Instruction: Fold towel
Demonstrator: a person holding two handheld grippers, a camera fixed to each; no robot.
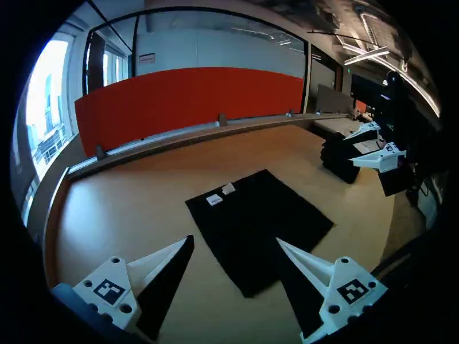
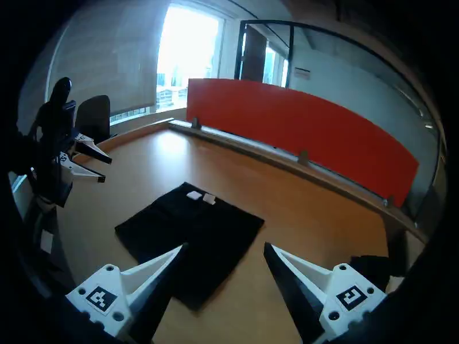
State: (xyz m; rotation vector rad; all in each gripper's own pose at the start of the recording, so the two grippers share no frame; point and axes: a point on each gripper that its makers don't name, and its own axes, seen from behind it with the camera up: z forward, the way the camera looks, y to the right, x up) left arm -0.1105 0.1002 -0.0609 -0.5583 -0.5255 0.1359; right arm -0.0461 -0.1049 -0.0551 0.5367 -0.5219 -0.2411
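Lying spread flat on the wooden surface point(image 1: 132, 200), the black towel point(image 1: 258, 223) sits toward 12 o'clock of your left gripper point(image 1: 234, 239) and of your right gripper point(image 2: 225, 245), and both pairs of fingers stand wide apart, holding nothing. Expect it to be light, soft and floppy, likely to sag and drag rather than keep its shape. Take it by a corner, such as the one at 6 o'clock in the left gripper view, and pinch the thin cloth firmly.

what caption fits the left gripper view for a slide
Open left gripper over a black towel on a wooden table, right gripper open farther off
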